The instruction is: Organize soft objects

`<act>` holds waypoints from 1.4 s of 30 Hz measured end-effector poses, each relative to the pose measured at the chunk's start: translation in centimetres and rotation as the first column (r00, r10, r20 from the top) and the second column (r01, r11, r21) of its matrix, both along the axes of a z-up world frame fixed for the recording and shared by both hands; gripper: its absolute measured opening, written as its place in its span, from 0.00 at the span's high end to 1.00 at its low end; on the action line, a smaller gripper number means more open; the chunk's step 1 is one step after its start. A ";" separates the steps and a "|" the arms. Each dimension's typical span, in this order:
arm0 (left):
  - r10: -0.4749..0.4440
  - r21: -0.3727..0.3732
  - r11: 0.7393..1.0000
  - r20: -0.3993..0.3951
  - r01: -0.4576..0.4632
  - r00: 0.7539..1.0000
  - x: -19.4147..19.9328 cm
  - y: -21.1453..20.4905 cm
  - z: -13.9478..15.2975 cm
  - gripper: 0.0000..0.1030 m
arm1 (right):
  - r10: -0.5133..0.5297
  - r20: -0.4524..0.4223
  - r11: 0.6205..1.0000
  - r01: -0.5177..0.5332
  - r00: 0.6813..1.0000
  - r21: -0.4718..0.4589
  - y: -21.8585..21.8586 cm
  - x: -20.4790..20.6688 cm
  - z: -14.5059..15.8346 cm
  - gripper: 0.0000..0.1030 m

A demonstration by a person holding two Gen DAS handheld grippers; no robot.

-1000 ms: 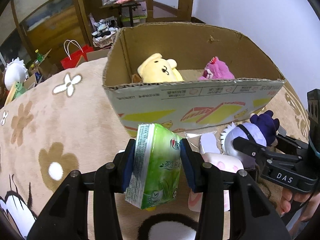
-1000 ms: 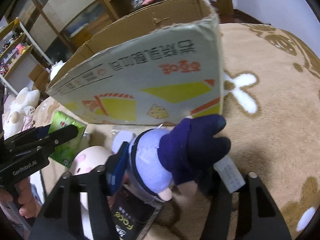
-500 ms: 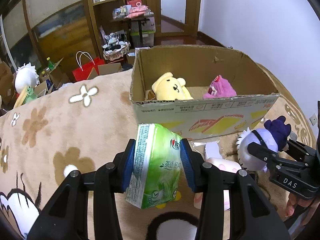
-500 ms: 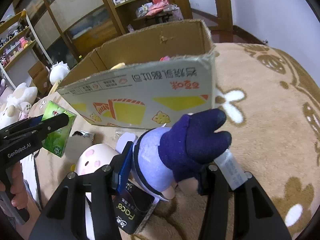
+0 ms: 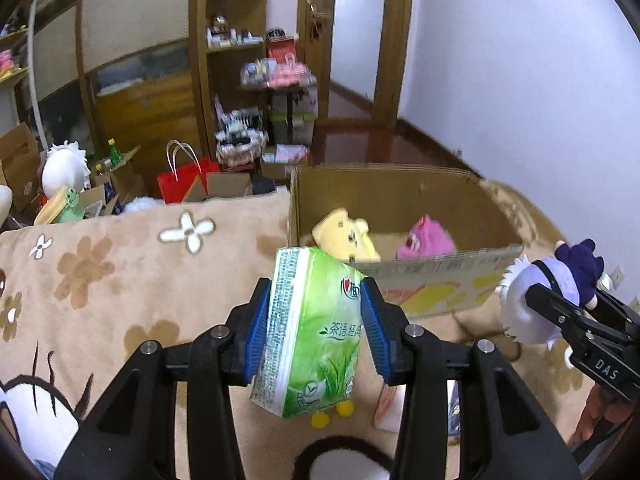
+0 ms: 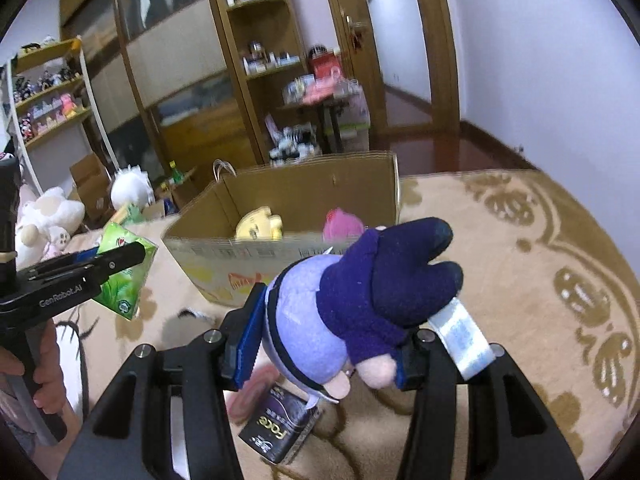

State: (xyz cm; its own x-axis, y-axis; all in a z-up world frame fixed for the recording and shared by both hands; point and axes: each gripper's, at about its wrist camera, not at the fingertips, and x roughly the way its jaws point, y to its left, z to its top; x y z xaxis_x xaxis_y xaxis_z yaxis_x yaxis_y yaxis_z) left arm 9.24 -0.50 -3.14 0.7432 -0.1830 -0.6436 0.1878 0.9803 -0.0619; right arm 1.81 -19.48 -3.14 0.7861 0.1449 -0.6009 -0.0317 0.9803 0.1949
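Clamped between the blue pads of the left gripper [image 5: 314,328]: a green plastic-wrapped tissue pack [image 5: 316,332], held upright above the beige flower-patterned plush blanket [image 5: 100,264]. Gripped in the right gripper [image 6: 326,344]: a purple-and-lilac plush doll [image 6: 360,304], white tag trailing. Visible only from the right wrist — a black glossy packet [image 6: 280,428] underneath, and a hand [image 6: 44,364] on the left handle. Beyond, an open brown cardboard box [image 5: 400,200] holding a yellow plush [image 5: 346,236] and a pink plush [image 5: 426,240] — then wooden shelves [image 6: 256,52].

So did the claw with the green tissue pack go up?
Yes. The left claw rose with the green tissue pack: the cardboard box now sits lower, its inside showing.
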 end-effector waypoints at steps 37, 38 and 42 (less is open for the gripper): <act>-0.060 0.037 0.998 0.185 0.054 0.981 6.3 -3.6 1.4 0.59 | -0.017 0.160 0.993 0.036 0.987 -0.113 0.9 6.6 3.4 0.47; -0.065 0.042 0.997 0.181 0.058 0.981 6.4 -3.8 1.1 0.59 | -0.019 0.154 0.992 0.037 0.988 -0.118 0.9 6.8 3.2 0.47; -0.080 0.058 0.996 0.167 0.071 0.983 6.7 -4.1 0.6 0.59 | -0.027 0.128 0.991 0.043 0.991 -0.127 0.9 7.6 2.5 0.47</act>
State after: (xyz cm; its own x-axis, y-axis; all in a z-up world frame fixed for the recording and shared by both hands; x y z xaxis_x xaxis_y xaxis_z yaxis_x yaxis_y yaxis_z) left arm 15.97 -4.58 -2.55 0.8274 -0.2127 -0.5198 0.2651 0.9638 0.0274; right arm 9.44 -18.54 -0.63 0.8596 0.0438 -0.5090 -0.0135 0.9979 0.0632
